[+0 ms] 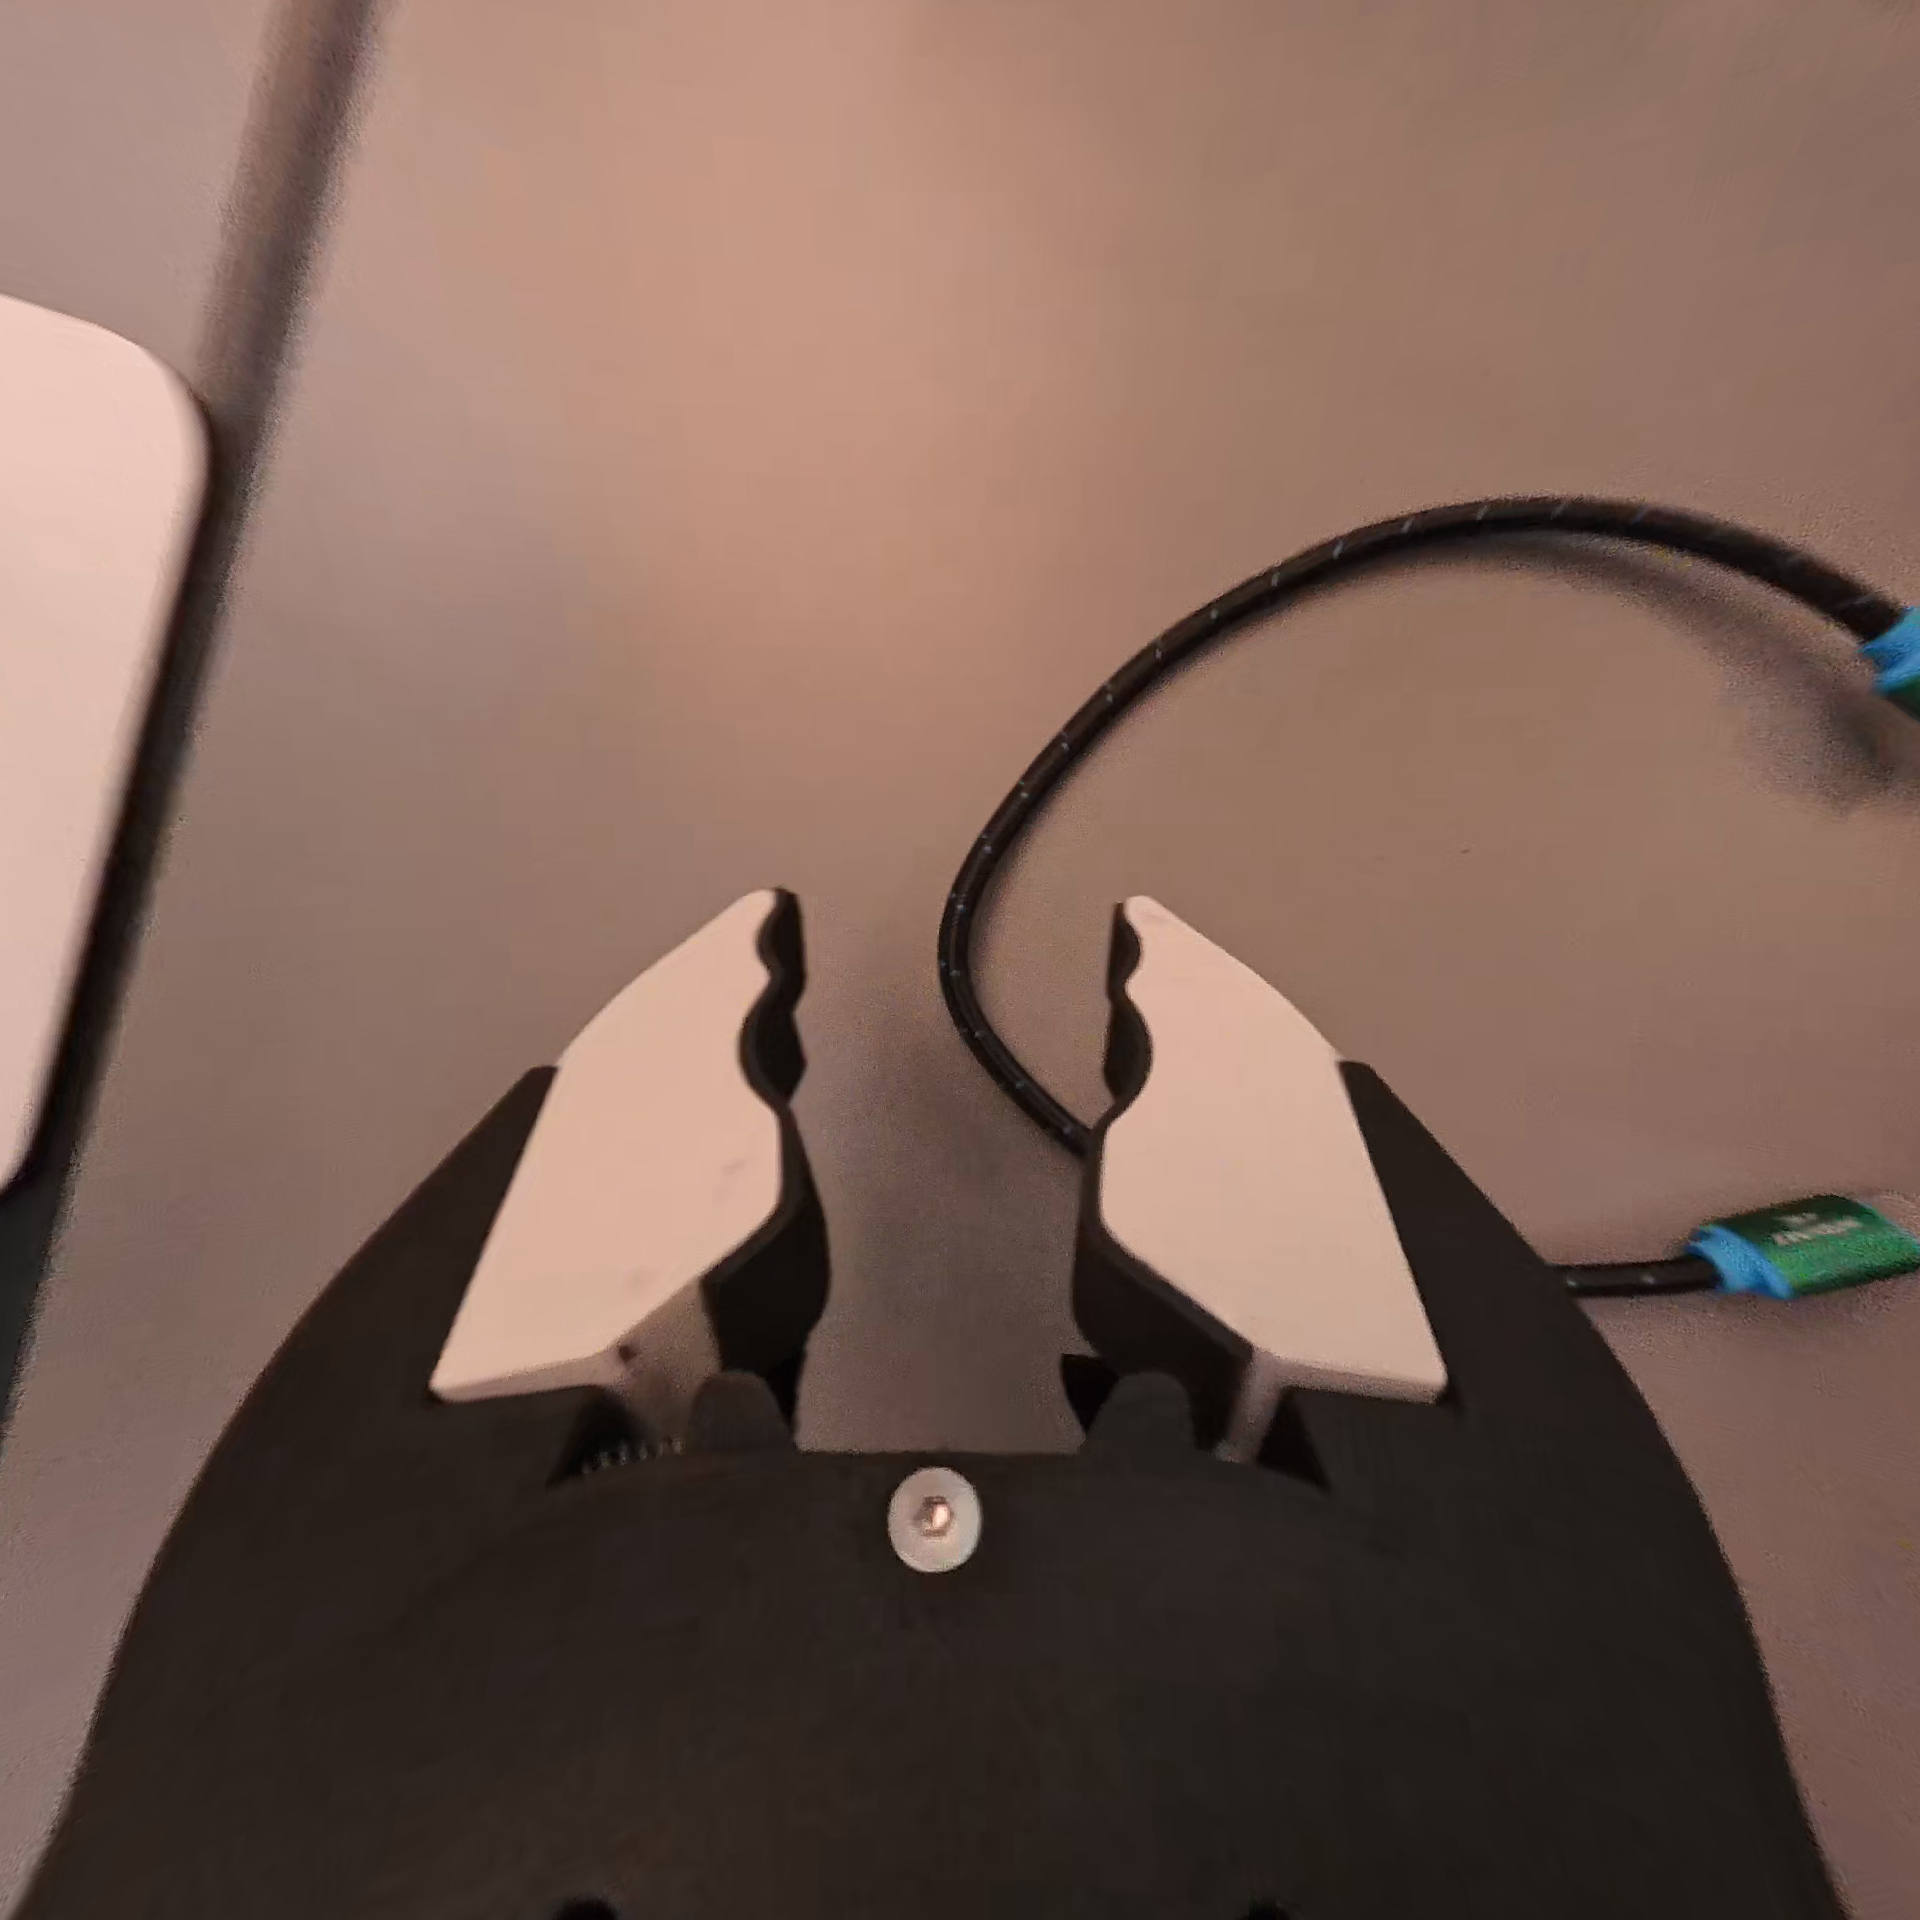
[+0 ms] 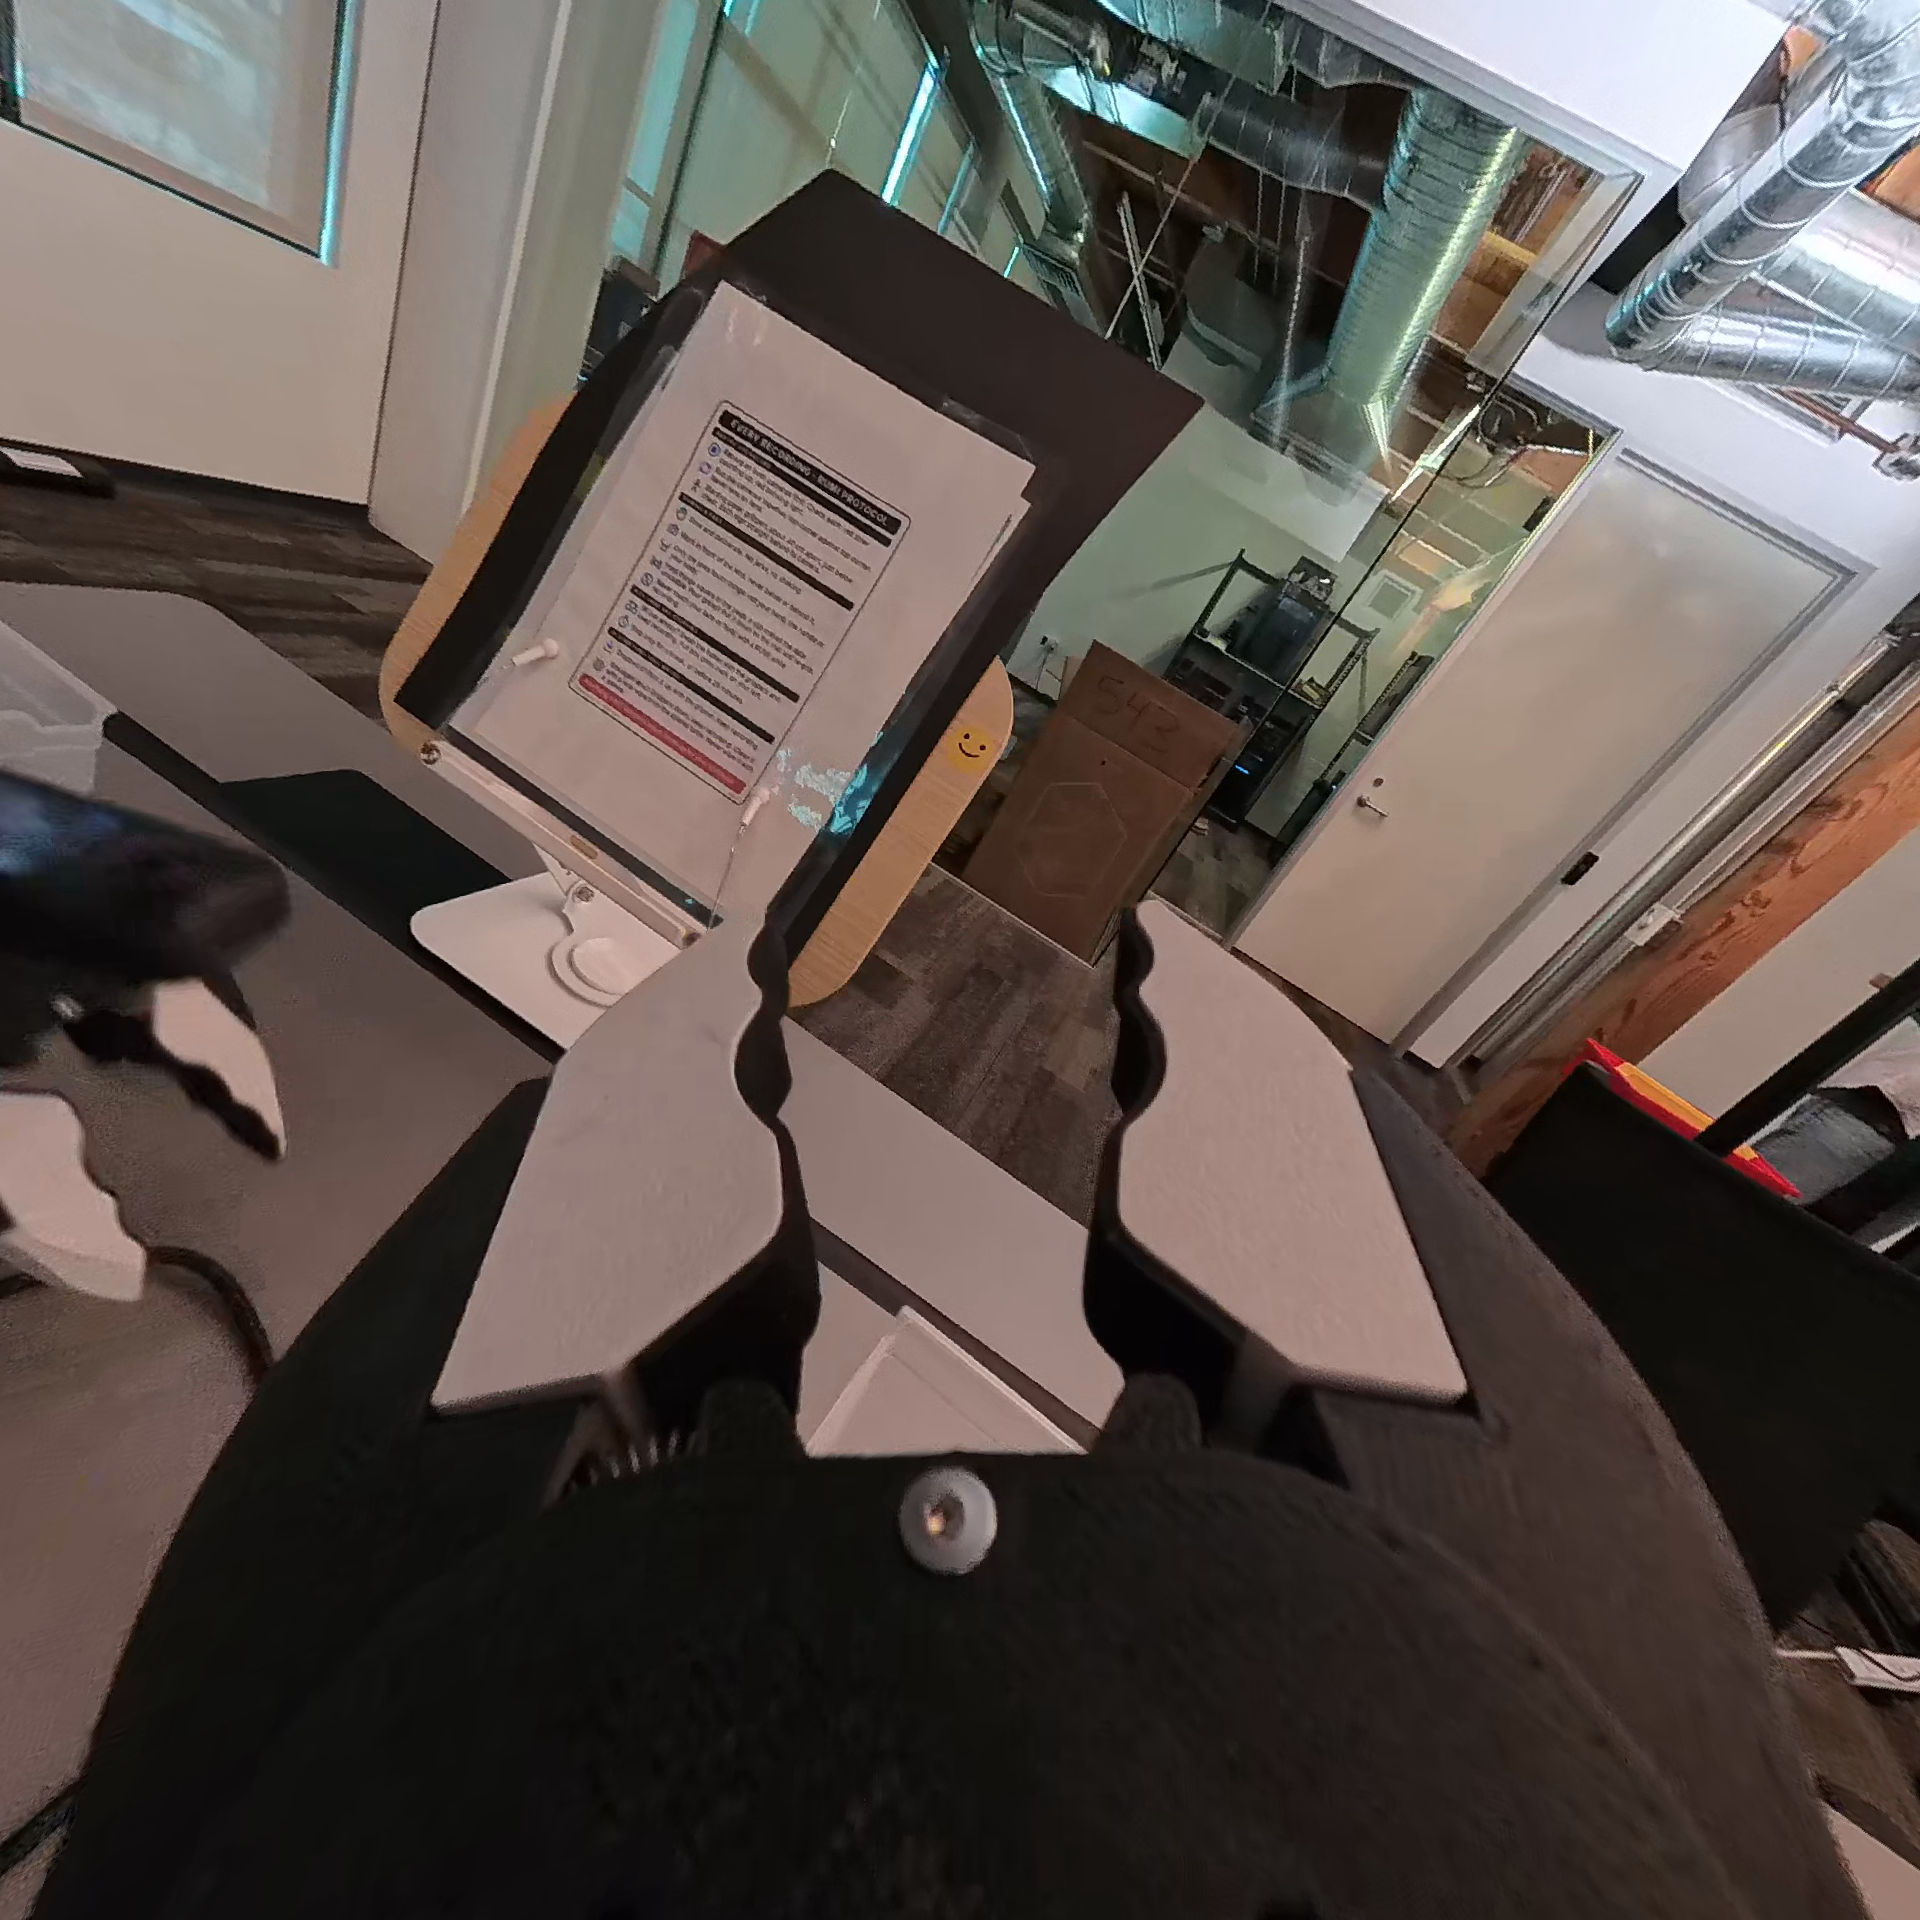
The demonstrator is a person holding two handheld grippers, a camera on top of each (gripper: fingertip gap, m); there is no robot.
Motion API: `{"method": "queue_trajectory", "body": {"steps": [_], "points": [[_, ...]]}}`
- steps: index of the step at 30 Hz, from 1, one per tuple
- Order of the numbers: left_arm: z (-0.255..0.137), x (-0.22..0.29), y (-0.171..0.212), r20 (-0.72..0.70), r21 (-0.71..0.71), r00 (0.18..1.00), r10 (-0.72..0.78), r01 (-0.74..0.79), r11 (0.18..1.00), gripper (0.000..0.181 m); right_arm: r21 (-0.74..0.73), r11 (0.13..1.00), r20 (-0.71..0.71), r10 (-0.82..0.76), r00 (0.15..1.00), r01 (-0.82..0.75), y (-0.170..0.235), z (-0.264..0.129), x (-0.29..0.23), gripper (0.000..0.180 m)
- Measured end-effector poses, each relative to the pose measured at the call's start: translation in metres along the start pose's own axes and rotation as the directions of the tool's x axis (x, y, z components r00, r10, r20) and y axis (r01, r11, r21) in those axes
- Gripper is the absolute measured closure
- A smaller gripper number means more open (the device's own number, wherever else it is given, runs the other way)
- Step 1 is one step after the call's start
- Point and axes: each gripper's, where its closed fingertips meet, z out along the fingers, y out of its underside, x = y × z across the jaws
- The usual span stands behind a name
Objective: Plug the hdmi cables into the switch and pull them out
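In the left wrist view a black braided HDMI cable (image 1: 1039, 748) loops over the grey table. One green plug with a blue collar (image 1: 1808, 1242) lies at the right edge, the other plug (image 1: 1896, 660) is cut off higher up on the right. My left gripper (image 1: 956, 914) is open and empty, pointing down over the table, with the cable running under its right finger. My right gripper (image 2: 940, 935) is open and empty, raised and pointing out over the table's far edge. The left gripper (image 2: 187, 1091) also shows at the left of the right wrist view. No switch is in view.
A white rounded slab (image 1: 83, 727) lies at the left edge of the left wrist view. In the right wrist view a stand with a printed sheet (image 2: 727, 613) sits on a white base (image 2: 520, 935) at the table's far side. Beyond are a cardboard box (image 2: 1112, 800), a door and glass walls.
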Motion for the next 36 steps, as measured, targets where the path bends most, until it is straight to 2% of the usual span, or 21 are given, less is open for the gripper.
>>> {"method": "queue_trajectory", "body": {"steps": [2,4,5,7,10,11,13,19,22,26,36], "points": [[-0.044,-0.007,-0.013,0.098,0.121,0.995,0.014,-0.026,0.992,0.1,0.004,1.0,-0.002,0.014,1.0,-0.014,0.001,-0.002,0.004,0.118],[-0.107,-0.023,-0.013,0.291,0.206,0.954,0.069,-0.133,0.969,0.105,0.017,1.0,0.0,0.019,1.0,-0.019,0.002,-0.005,0.006,0.118],[-0.141,-0.032,-0.004,0.403,0.2,0.908,0.112,-0.207,0.958,0.108,0.02,1.0,0.001,0.022,1.0,-0.022,0.002,-0.005,0.008,0.118],[-0.193,-0.051,0.029,0.552,0.09,0.809,0.202,-0.299,0.95,0.111,0.018,0.999,-0.009,0.033,0.999,-0.033,0.004,-0.005,0.011,0.119],[-0.22,-0.067,0.112,0.501,-0.241,0.812,0.299,-0.201,0.949,0.087,0.006,1.0,-0.026,0.027,0.999,-0.027,0.007,-0.003,0.014,0.119],[-0.224,-0.07,0.132,0.478,-0.322,0.812,0.336,-0.193,0.927,0.087,0.002,1.0,-0.032,0.024,0.999,-0.024,0.007,-0.001,0.014,0.119],[-0.228,-0.074,0.157,0.445,-0.422,0.794,0.414,-0.222,0.879,0.098,-0.004,1.0,-0.031,0.015,0.999,-0.016,0.007,0.001,0.011,0.119],[-0.204,-0.082,0.201,0.309,-0.574,0.822,0.478,-0.239,0.783,0.102,-0.049,0.999,-0.018,-0.025,1.0,0.024,0.011,0.009,0.001,0.119],[-0.192,-0.088,0.207,0.289,-0.57,0.837,0.464,-0.239,0.786,0.105,-0.06,0.998,-0.016,-0.038,0.999,0.037,0.013,0.012,-0.001,0.119],[-0.182,-0.096,0.209,0.267,-0.568,0.848,0.459,-0.246,0.786,0.119,-0.059,0.997,-0.011,-0.04,0.999,0.039,0.013,0.014,-0.003,0.119],[-0.188,-0.106,0.203,0.193,-0.565,0.89,0.413,-0.244,0.788,0.127,-0.085,0.994,-0.005,-0.064,0.998,0.064,0.017,0.021,-0.008,0.119]]}}
